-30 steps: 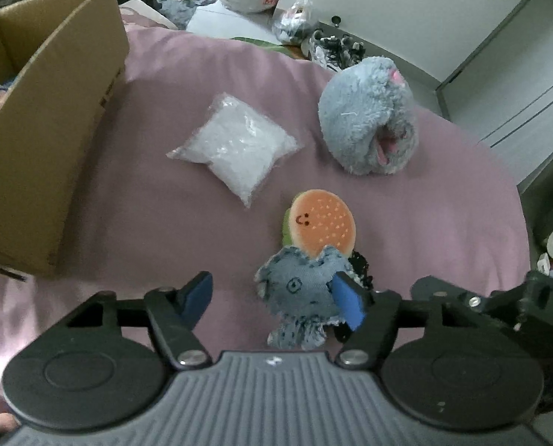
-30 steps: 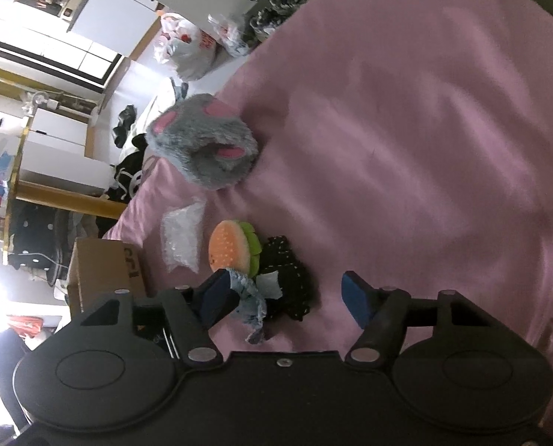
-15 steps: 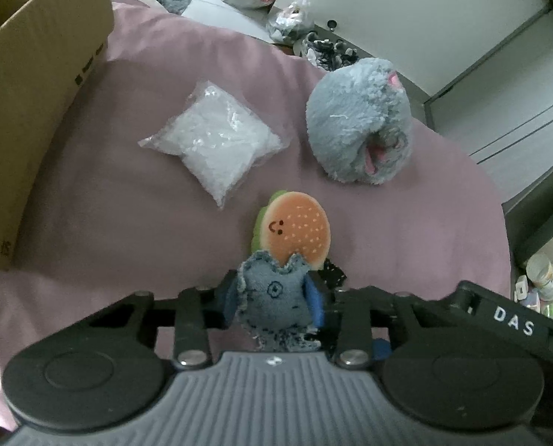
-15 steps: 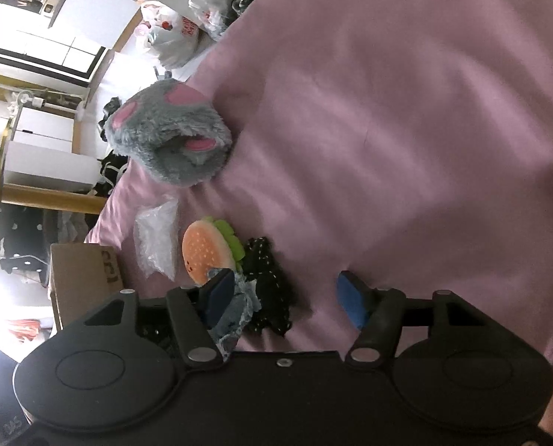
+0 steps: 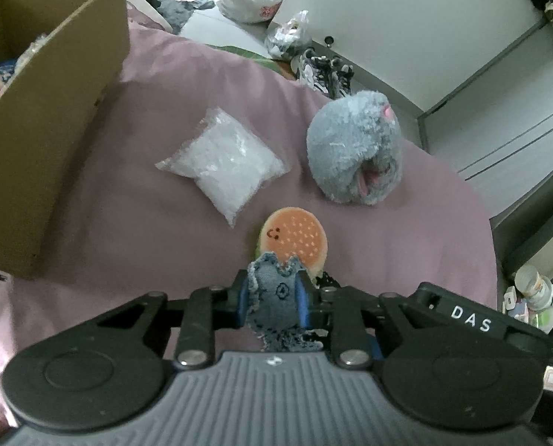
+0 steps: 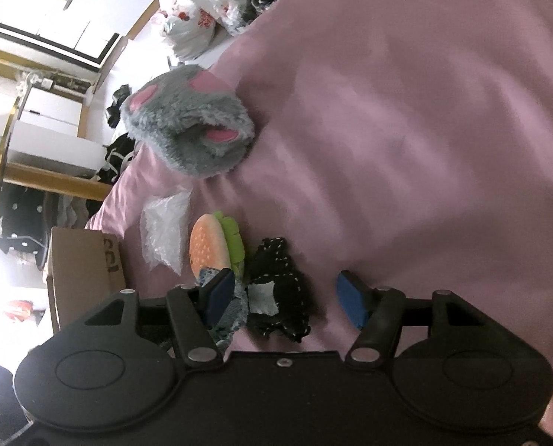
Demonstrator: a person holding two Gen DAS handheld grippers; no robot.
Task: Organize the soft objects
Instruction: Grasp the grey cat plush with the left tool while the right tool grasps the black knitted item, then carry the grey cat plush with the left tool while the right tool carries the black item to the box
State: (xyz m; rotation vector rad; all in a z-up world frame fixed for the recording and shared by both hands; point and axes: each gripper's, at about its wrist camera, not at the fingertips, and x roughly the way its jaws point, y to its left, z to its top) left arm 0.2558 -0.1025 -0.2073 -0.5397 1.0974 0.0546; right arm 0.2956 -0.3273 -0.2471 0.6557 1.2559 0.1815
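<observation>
Two grippers over pink bedcover (image 5: 406, 230), left one loaded.
Left gripper (image 5: 272, 299) clamped on frayed denim toy (image 5: 274, 297); right gripper (image 6: 285, 293) spread wide over black dotted cloth (image 6: 280, 290), holding nothing. Beyond: burger plush (image 5: 295, 239), then clear filler bag (image 5: 224, 165) and grey fuzzy slipper (image 5: 352, 148); cardboard box (image 5: 49, 119) far left.

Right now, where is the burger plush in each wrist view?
Left wrist: burger plush lower centre, just beyond the left gripper shut on the denim patch.
Right wrist: burger plush left of centre, above the open right gripper.
Shared landmark: grey plush.
</observation>
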